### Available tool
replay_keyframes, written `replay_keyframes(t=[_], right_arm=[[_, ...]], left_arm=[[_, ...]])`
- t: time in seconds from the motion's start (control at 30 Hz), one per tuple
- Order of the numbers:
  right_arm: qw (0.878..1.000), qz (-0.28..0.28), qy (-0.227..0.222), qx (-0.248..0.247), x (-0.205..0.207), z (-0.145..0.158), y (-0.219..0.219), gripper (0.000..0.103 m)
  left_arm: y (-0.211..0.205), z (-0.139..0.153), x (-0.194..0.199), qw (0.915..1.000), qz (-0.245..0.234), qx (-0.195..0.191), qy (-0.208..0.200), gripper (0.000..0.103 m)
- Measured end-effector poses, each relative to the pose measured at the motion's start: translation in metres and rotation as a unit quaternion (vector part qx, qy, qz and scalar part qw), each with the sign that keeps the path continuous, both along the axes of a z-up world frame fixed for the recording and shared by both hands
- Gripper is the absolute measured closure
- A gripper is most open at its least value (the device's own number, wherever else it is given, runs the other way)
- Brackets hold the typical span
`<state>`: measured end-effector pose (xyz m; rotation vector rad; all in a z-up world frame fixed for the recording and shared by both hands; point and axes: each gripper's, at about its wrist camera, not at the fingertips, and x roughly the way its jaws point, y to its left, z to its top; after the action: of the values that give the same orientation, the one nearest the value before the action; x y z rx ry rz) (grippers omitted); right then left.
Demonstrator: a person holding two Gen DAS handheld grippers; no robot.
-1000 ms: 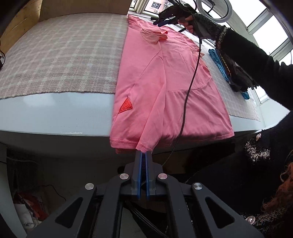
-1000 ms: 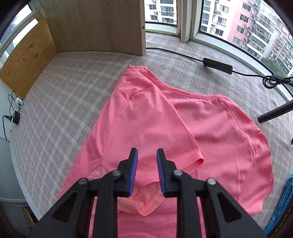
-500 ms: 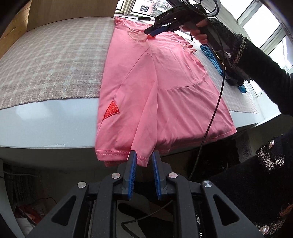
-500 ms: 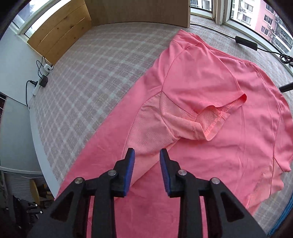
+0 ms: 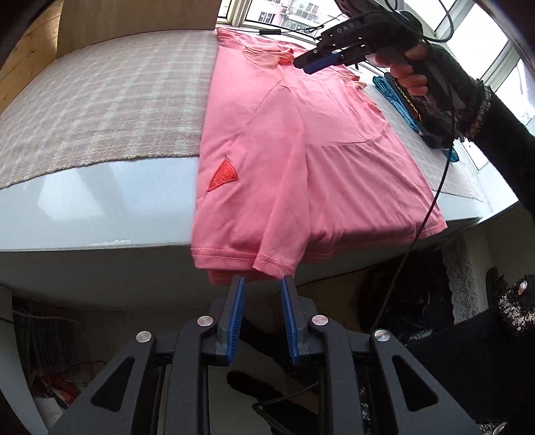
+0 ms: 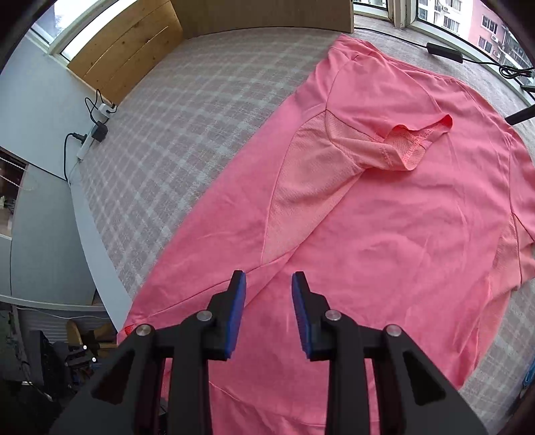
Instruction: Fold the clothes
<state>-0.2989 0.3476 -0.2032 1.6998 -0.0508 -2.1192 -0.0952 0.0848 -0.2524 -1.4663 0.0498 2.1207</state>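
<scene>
Left gripper (image 5: 261, 284): jaws parted, nothing between the blue pads; tips sit just below the hanging hem of the pink T-shirt (image 5: 301, 144), in front of the surface's near edge.

Right gripper (image 6: 268, 284): jaws parted, nothing between them; held above the shirt's lower body, beside a diagonal fold line. In the left wrist view it (image 5: 329, 57) appears over the far part of the shirt, carried in a hand (image 5: 409, 72) wearing a black glove and sleeve, with a black cable (image 5: 431, 204) trailing down across the shirt's right side.

Pink T-shirt: spread lengthwise on the surface, collar toward the far edge by the window, hem draped over the near edge. Its left side is folded inward over the body; the folded-in sleeve (image 6: 406, 147) lies on the chest with its mesh underside showing. A red triangular patch (image 5: 223, 174) sits on the folded panel near the hem.

Checked cloth (image 5: 110, 107): covers the surface under the shirt, leaving a bare white strip (image 5: 100, 204) along the near edge.

Blue fabric item (image 5: 396, 97): lies at the surface's right edge, beside the shirt.

Wooden board (image 6: 264, 13): stands at the far edge. Black cable with adapter (image 6: 444, 52): lies along the windowsill edge beyond the collar.
</scene>
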Motion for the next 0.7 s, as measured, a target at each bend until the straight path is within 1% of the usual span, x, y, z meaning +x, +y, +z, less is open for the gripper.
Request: replay_keyframes(t=[0.07, 0.1, 0.13, 0.17, 0.2, 0.23, 0.3, 0.37, 0.43, 0.5, 0.53, 0.57, 0.6, 0.63, 0.67, 0.7], right_arm=[[1.000, 0.011, 0.004, 0.007, 0.010, -0.005, -0.013, 0.075], [1.000, 0.017, -0.001, 0.002, 0.013, -0.009, -0.017, 0.075], [1.000, 0.022, -0.005, -0.002, 0.016, -0.012, -0.021, 0.075], [1.000, 0.025, -0.007, 0.000, 0.020, -0.014, -0.023, 0.075], [1.000, 0.027, -0.008, 0.001, 0.024, -0.015, -0.025, 0.075], [1.000, 0.026, -0.010, 0.002, 0.029, -0.016, -0.024, 0.075], [1.000, 0.025, -0.013, 0.004, 0.037, -0.018, -0.021, 0.075], [1.000, 0.022, -0.015, 0.000, 0.042, -0.017, -0.020, 0.075], [0.999, 0.032, -0.009, 0.006, 0.048, -0.014, -0.022, 0.075], [0.999, 0.041, 0.004, 0.009, 0.055, -0.011, -0.029, 0.075], [0.999, 0.046, 0.010, 0.005, 0.058, -0.010, -0.032, 0.074], [0.999, 0.048, 0.013, 0.004, 0.061, -0.011, -0.036, 0.070], [0.999, 0.044, 0.007, 0.014, 0.061, -0.014, -0.041, 0.066], [0.999, 0.038, 0.001, 0.024, 0.060, -0.018, -0.045, 0.063], [0.999, 0.026, -0.001, 0.036, 0.058, -0.022, -0.046, 0.063], [0.999, 0.014, -0.004, 0.045, 0.056, -0.025, -0.046, 0.063]], left_arm=[[0.005, -0.006, -0.006, 0.9999, -0.010, -0.001, 0.001, 0.083], [0.010, -0.008, -0.006, 0.9998, -0.020, 0.006, 0.001, 0.083], [0.016, -0.009, -0.005, 0.9994, -0.031, 0.017, 0.001, 0.083], [0.022, -0.009, -0.002, 0.9983, -0.045, 0.036, -0.005, 0.083], [0.029, -0.010, 0.000, 0.9965, -0.059, 0.058, -0.012, 0.083], [0.039, -0.008, 0.009, 0.9936, -0.085, 0.071, -0.019, 0.083], [0.061, -0.002, 0.030, 0.9846, -0.144, 0.094, -0.035, 0.083], [0.062, 0.002, 0.044, 0.9837, -0.160, 0.078, -0.030, 0.083], [0.061, 0.006, 0.058, 0.9834, -0.171, 0.057, -0.022, 0.082], [0.036, 0.007, 0.051, 0.9899, -0.130, 0.050, -0.025, 0.082], [0.022, 0.005, 0.043, 0.9940, -0.100, 0.040, -0.022, 0.080], [0.008, 0.003, 0.035, 0.9972, -0.068, 0.027, -0.017, 0.080], [-0.006, 0.001, 0.026, 0.9992, -0.036, 0.014, -0.013, 0.080], [-0.016, -0.001, 0.018, 0.9998, -0.010, 0.011, -0.011, 0.080], [-0.026, -0.002, 0.010, 0.9998, 0.015, 0.011, -0.010, 0.080], [-0.031, -0.004, 0.005, 0.9995, 0.026, 0.012, -0.009, 0.080]])
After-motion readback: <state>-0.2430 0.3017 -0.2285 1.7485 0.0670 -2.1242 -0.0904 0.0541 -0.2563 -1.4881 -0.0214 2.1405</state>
